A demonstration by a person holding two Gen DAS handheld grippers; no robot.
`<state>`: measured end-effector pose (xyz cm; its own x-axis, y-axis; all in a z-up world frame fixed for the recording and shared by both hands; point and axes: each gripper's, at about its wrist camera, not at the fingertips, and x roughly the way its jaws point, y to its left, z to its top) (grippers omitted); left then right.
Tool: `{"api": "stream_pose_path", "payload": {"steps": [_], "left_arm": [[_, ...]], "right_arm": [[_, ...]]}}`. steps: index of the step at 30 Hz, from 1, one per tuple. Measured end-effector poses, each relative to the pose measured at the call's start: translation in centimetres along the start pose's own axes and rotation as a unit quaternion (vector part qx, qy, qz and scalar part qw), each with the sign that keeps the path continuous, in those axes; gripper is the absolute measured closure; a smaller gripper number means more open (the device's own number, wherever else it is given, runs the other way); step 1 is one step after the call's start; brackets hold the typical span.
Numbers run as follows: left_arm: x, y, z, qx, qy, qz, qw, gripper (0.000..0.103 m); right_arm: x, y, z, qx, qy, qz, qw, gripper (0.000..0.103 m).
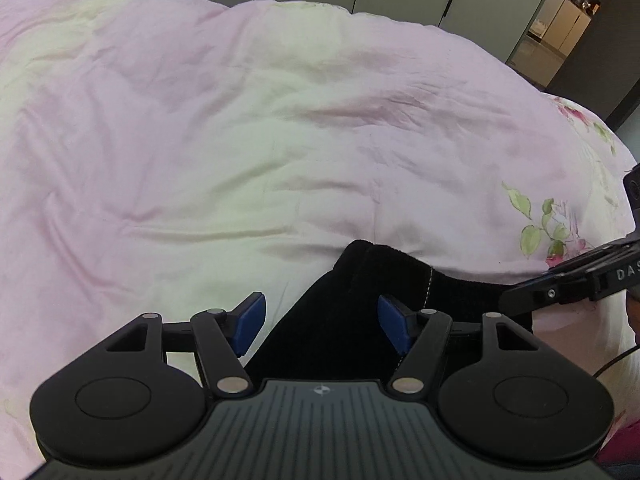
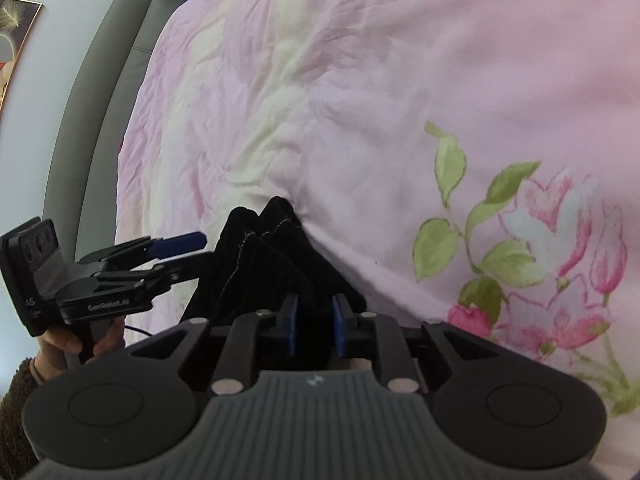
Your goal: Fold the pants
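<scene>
L claw (image 1: 322, 322) wide, straddling black pants (image 1: 352, 300); R claw (image 2: 314, 326) narrow, pinching them (2 blue pads).

- The pants (image 1: 352, 300) lie on the bed cover (image 1: 200, 140).
- The left gripper (image 1: 320, 320) straddles the pants.
- The right gripper (image 2: 315, 320) sits to its right.

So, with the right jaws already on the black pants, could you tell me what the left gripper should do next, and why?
Probably ease the left gripper down and close it on the black pants. Its jaws stand wide open with the cloth between them, while the right gripper already pinches the bunched fabric on the pink quilt.
</scene>
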<state>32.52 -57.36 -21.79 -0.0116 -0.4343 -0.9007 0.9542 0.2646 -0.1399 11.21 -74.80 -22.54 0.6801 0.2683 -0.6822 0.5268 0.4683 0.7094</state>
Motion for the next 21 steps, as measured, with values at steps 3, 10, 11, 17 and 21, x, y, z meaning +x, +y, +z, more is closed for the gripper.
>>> {"api": "stream_pose_path", "payload": {"steps": [3,10,11,17,21], "left_arm": [[0.8,0.0,0.3,-0.015,0.007,-0.035,0.9993,0.054],[-0.1,-3.3,0.7,0.022,-0.013,0.017,0.9995,0.093],[-0.6,-3.7,0.6,0.027,-0.022,0.025,0.9991,0.094],[-2.8,-3.8,2.1,0.028,-0.053,0.067,0.996,0.095],[-0.3,-4.0,2.2,0.024,-0.041,0.065,0.9968,0.095]], "right_arm": [[0.0,0.1,-0.3,0.003,0.0,0.001,1.0,0.076],[0.0,1.1,-0.9,-0.009,-0.007,-0.007,1.0,0.088],[-0.1,1.7,-1.0,-0.025,-0.012,-0.015,1.0,0.089],[-2.1,6.9,-1.4,-0.141,-0.061,-0.038,0.987,0.092],[-1.3,7.1,-0.8,-0.146,-0.062,-0.072,0.985,0.092]]}}
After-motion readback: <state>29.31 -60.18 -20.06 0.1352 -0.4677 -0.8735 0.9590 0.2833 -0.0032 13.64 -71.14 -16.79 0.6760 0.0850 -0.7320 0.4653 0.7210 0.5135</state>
